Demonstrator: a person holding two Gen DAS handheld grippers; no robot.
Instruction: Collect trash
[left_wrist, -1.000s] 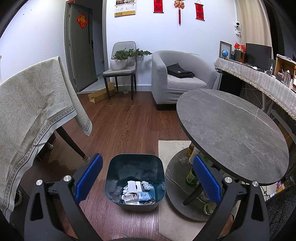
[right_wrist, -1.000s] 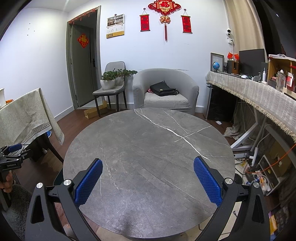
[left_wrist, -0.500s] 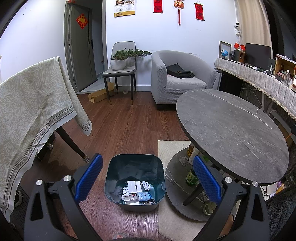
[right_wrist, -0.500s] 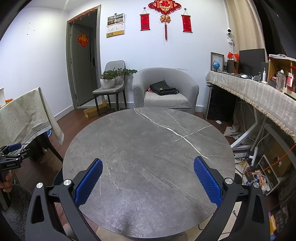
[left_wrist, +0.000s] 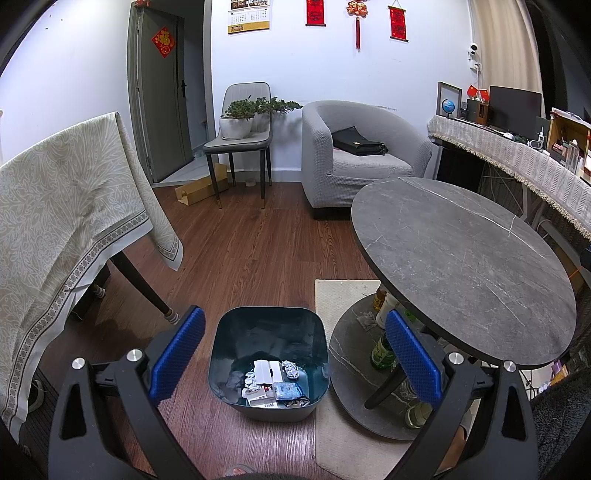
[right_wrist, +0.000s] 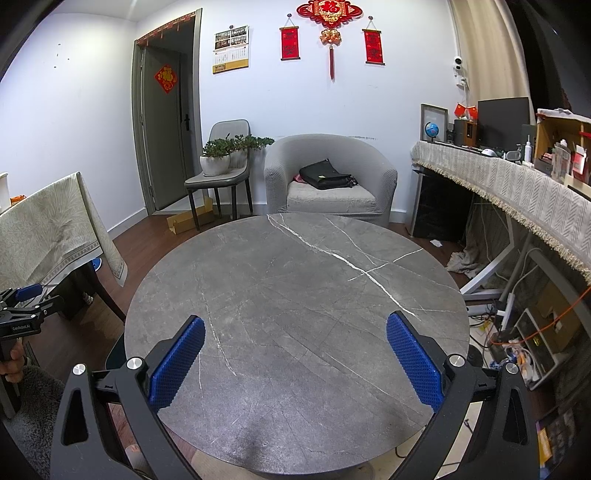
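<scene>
A dark teal trash bin (left_wrist: 225, 354) stands on the wood floor beside the round table. It holds crumpled paper, small boxes and wrappers (left_wrist: 271, 384). My left gripper (left_wrist: 291, 354) is open and empty, hovering above the bin. My right gripper (right_wrist: 293, 360) is open and empty, held above the bare grey marble tabletop (right_wrist: 295, 295). The left gripper also shows at the left edge of the right wrist view (right_wrist: 22, 310).
The round table (left_wrist: 461, 258) has a lower shelf with bottles (left_wrist: 380, 350). A beige rug (left_wrist: 340, 295) lies under it. A cloth-covered table (left_wrist: 55, 206) stands at left. An armchair (left_wrist: 354, 162), a chair with plants (left_wrist: 240, 136) and a cluttered desk (right_wrist: 517, 173) are beyond.
</scene>
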